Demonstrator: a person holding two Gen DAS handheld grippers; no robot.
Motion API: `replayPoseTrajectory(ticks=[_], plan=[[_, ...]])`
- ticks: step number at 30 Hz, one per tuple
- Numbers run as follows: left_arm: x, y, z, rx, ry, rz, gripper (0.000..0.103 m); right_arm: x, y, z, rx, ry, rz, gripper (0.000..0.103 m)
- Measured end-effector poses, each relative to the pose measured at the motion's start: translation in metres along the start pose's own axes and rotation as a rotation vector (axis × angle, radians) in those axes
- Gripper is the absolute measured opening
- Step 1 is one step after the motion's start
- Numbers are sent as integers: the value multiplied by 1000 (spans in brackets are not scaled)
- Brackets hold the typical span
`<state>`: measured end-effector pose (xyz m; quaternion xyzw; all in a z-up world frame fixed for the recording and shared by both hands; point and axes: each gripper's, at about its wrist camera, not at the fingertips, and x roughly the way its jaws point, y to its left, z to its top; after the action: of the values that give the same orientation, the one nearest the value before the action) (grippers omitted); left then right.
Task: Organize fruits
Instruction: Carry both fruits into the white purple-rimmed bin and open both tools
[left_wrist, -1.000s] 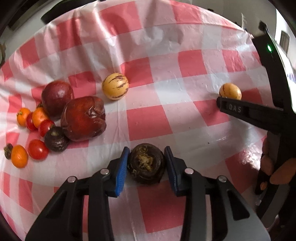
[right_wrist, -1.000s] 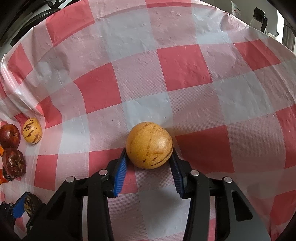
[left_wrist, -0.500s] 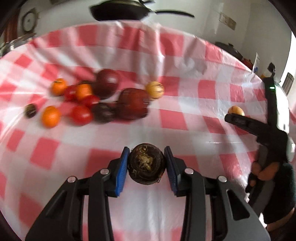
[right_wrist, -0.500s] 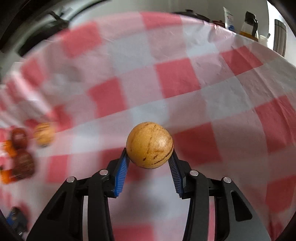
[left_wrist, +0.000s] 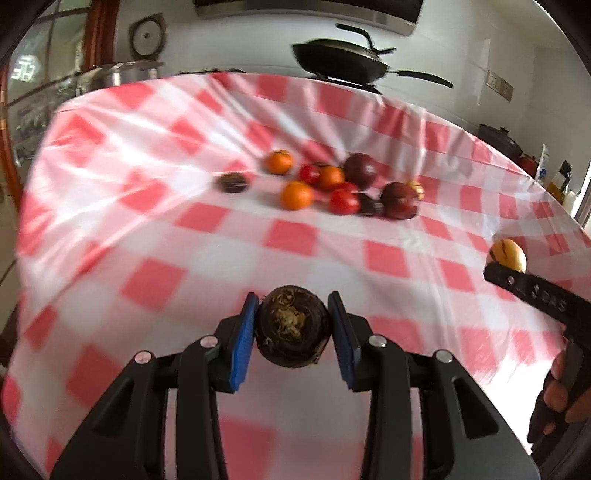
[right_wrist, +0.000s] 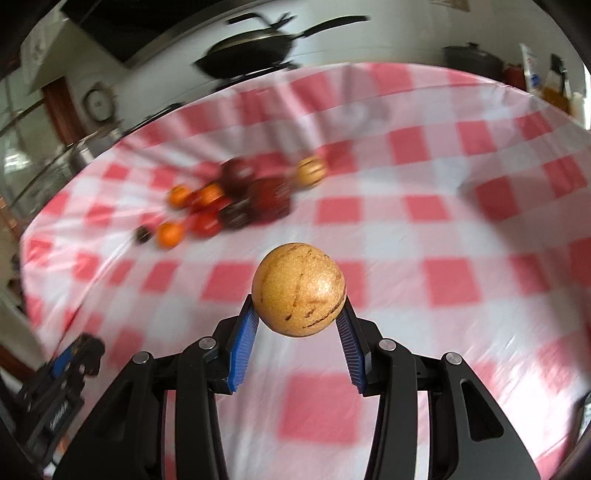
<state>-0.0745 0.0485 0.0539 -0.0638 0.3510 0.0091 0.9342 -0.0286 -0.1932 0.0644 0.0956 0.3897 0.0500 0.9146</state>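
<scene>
We see the fruit cluster (right_wrist: 229, 199) left of centre smeared by blur; the left gripper (right_wrist: 70, 365) is cut off at the lower left.

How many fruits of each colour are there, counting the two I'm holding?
Orange fruits: 3
Red tomatoes: 3 (one partly hidden)
Small dark fruits: 3
Large dark-red fruits: 2
Yellow striped fruits: 2
Total: 13

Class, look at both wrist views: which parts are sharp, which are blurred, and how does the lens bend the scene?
Left wrist view: claw and dark fruit sharp, tablecloth smeared. Right wrist view: yellow fruit crisp, fruit pile blurred. Both: fisheye curves the table edge.
</scene>
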Motion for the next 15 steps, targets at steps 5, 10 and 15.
replayPoseTrajectory(ticks=[5,10,15], plan=[[-24,53,-19,-54,13,50,39,-13,40,-29,-83,31,79,43],[-41,99,-41,-105,34,84,39,-18,79,-62,-170,90,131,43],[-62,131,-64,-126,38,112,39,-27,119,-95,-283,120,177,43]])
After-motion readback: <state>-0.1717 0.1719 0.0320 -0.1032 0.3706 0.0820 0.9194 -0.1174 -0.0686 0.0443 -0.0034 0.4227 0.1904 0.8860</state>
